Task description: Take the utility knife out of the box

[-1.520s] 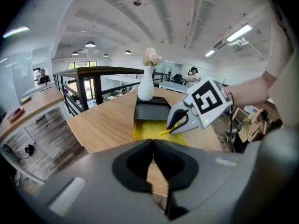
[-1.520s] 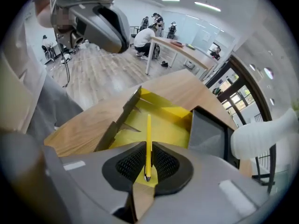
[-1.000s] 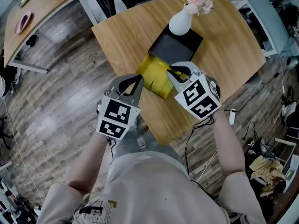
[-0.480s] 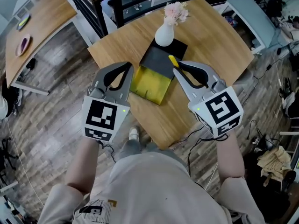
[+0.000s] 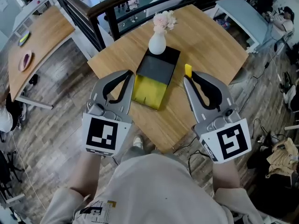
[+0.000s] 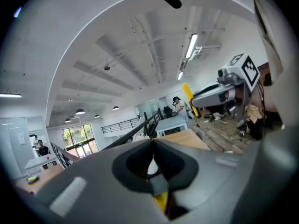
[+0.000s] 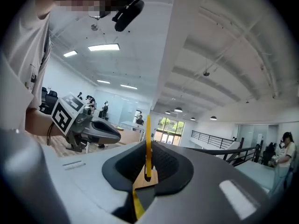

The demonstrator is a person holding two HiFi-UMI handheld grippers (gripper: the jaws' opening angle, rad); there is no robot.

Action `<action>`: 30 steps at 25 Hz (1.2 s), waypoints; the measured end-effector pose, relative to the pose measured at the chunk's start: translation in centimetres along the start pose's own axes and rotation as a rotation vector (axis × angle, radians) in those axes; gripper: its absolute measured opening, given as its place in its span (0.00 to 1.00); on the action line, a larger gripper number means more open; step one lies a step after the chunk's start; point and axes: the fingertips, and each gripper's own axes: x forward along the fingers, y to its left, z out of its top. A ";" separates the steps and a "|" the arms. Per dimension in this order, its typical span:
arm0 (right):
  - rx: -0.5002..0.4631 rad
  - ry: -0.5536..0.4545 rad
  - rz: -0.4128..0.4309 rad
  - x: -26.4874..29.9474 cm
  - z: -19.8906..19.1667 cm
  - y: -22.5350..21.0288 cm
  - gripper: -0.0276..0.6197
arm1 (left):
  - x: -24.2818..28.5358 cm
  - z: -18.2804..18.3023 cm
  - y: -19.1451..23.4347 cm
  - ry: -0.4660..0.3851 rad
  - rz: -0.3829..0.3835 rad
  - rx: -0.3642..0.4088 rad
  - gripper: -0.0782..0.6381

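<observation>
1. Gripping the yellow utility knife (image 5: 188, 70) by its lower end, the right gripper (image 5: 187, 80) is held above the wooden table (image 5: 219, 45), its jaws clamped onto the knife.
2. The knife is seen outside the box (image 5: 150, 91), standing up from the jaw tips, to the right of the box and apart from it in the head view.
3. In the right gripper view the knife is shown edge-on, as a thin yellow strip pinched between the two jaws.
4. The left gripper (image 5: 128, 74) is held beside the left side of the box, and in the left gripper view its jaws are shown brought together with nothing between them.
5. The box is laid open on the table, its yellow half nearest the person and its black half (image 5: 158, 64) joined on beyond.
6. A white vase (image 5: 157, 43) with pale pink flowers (image 5: 163, 20) is placed at the far end of the black half; whether it rests on that half or just behind it cannot be settled from this angle.
7. The two grippers are kept well apart, one on each side of the box, each with its marker cube turned toward the person.
</observation>
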 end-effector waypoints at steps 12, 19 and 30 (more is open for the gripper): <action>0.154 0.001 -0.018 -3.5 -2.3 1.7 0.11 | -3.1 0.3 -2.2 0.001 0.002 -0.057 0.11; 0.179 0.027 -0.039 -4.2 -4.0 1.2 0.11 | -3.4 -0.6 -3.0 0.007 0.001 -0.074 0.11; 0.184 0.032 -0.048 -3.6 -4.0 1.0 0.11 | -3.3 -0.5 -2.7 0.023 -0.023 -0.088 0.11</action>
